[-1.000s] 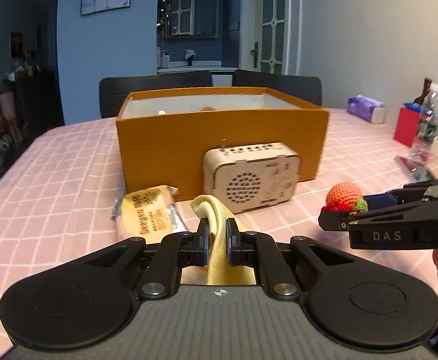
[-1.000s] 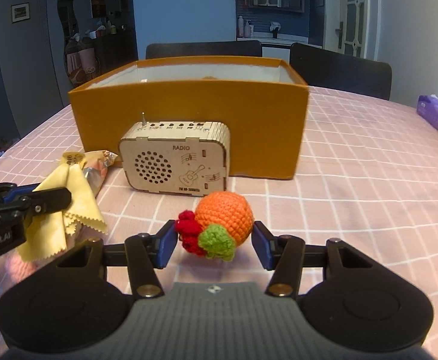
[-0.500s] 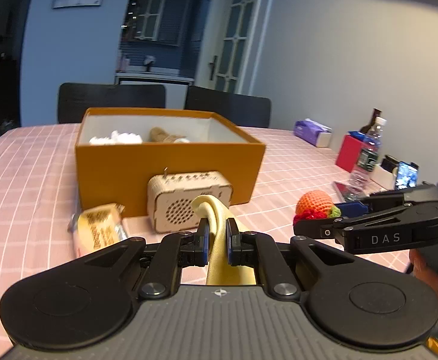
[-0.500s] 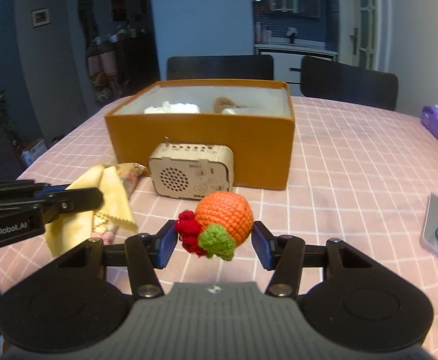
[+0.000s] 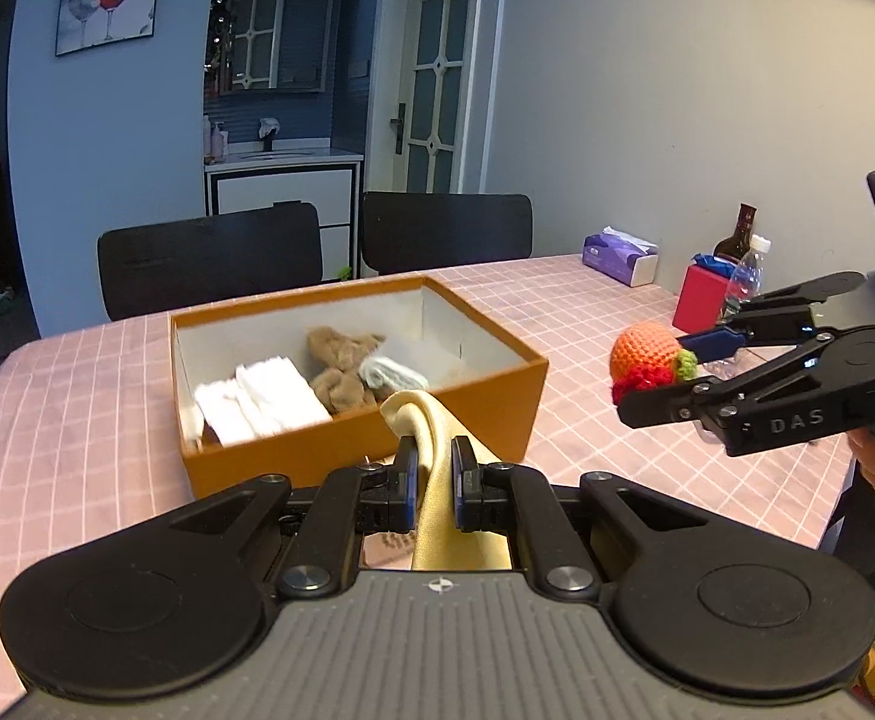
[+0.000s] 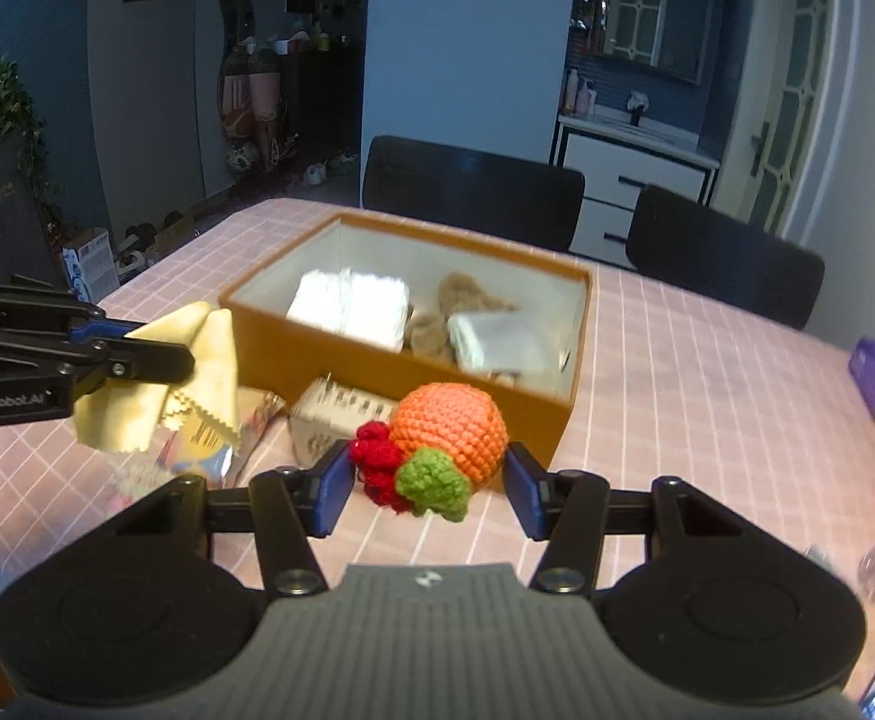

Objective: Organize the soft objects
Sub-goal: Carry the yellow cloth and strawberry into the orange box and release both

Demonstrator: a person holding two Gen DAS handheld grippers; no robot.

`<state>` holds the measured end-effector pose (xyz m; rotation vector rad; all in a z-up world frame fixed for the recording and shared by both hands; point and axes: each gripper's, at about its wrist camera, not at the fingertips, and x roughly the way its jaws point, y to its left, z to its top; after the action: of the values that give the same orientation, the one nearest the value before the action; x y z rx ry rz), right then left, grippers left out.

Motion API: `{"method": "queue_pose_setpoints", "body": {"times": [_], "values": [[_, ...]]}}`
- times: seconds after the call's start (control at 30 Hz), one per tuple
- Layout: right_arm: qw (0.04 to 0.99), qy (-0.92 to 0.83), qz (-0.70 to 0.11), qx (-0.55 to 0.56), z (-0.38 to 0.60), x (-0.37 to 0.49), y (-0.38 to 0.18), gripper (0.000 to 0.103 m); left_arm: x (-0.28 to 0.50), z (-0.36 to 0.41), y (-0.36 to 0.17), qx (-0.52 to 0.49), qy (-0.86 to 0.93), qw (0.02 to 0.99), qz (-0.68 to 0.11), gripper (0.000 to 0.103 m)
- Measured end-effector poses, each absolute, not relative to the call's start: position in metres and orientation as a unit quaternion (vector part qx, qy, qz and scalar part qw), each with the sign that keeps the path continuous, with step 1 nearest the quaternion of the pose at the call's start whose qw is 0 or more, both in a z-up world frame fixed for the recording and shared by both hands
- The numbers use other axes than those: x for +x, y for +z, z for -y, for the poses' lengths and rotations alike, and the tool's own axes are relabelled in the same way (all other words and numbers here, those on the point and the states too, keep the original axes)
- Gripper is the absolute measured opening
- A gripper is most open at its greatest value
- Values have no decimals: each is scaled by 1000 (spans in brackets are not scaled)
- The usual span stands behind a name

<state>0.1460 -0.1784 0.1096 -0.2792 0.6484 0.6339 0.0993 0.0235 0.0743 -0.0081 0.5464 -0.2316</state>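
2 soft things are in the air, short of the orange box (image 5: pixel 521 408): the left claw (image 5: pixel 434 483), pressed nearly together, pinches the yellow cloth (image 5: pixel 437 504), and the right claw (image 6: pixel 428 489) clamps the crocheted orange toy (image 6: pixel 449 426). By my reading, this is the carry step. Next, each claw needs bringing over the rim, clear of the folded white towels (image 5: pixel 263 399), before spreading.

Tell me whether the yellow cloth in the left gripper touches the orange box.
Apart. The right wrist view shows the yellow cloth hanging from the left gripper, with pink tablecloth visible between its edge and the orange box.
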Motion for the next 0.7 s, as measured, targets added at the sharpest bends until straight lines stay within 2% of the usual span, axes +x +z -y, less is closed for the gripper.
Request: {"method": "queue_pose_setpoints", "body": {"times": [0.37, 0.57, 0.7], "values": [[876, 315, -328, -163, 139, 217, 130, 54, 165, -48, 107, -15, -117, 938, -325, 11], [859, 311, -371, -168, 113, 264, 112, 54, 212, -63, 101, -45, -107, 927, -357, 11], [838, 297, -431, -154, 103, 300, 87, 54, 243, -65, 87, -54, -106, 917, -381, 11]]}}
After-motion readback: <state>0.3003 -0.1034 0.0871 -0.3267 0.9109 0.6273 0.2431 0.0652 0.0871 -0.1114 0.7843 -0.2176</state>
